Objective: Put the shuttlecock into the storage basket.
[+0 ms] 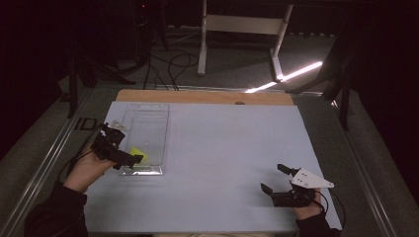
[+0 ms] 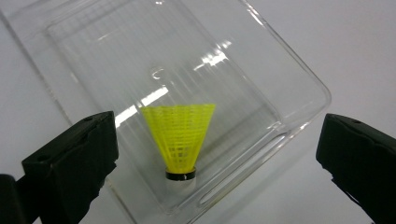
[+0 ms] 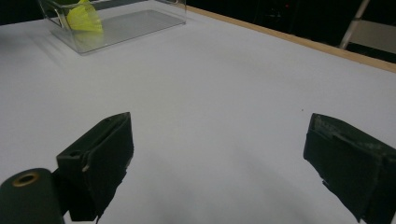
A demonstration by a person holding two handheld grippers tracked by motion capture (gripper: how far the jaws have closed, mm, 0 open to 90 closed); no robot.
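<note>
Left gripper (image 1: pixel 129 159) wide open, empty, above yellow shuttlecock (image 2: pixel 180 138) lying in clear box (image 1: pixel 143 111). Right gripper (image 1: pixel 275 178) open, empty, over table (image 1: pixel 222 148). No legible writing anywhere.

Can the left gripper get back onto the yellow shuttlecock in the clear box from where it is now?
Probably yes. The left gripper hangs over the open-topped clear box, jaws wide, with the yellow shuttlecock lying directly below between them and nothing covering it.

One yellow shuttlecock (image 2: pixel 180 140) lies in one clear plastic box (image 2: pixel 299 79). Two tools are on hand, a left tool (image 1: pixel 129 159) and a right tool (image 1: pixel 274 177). There is one tabletop (image 1: pixel 222 148).
</note>
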